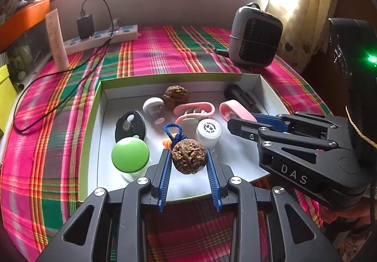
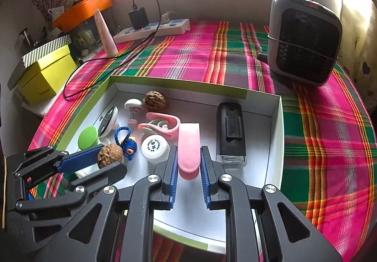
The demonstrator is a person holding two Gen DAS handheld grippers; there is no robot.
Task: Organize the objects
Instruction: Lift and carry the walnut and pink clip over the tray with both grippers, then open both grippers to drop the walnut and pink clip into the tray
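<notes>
A shallow white tray (image 1: pixel 271 94) with a green rim sits on a pink and green plaid tablecloth (image 1: pixel 165 50). Both grippers reach into it from the near side. The left gripper (image 1: pixel 188 158) has its blue-padded fingers closed against a brown walnut (image 1: pixel 188 156) with a blue cord loop (image 1: pixel 175 131), near the tray's front. The right gripper (image 2: pixel 188 158) holds the near end of a pink clip (image 2: pixel 188 146) between narrowly set fingers, right of the walnut. Also in the tray lie a second walnut (image 1: pixel 176 94), a green-capped jar (image 1: pixel 130 155), a white bottle cap (image 1: pixel 208 131), a pink carabiner (image 1: pixel 194 109), and a black rectangular case (image 2: pixel 231 130). A grey heater (image 2: pixel 304 43) and a white power strip (image 1: pixel 101 39) stand behind.
</notes>
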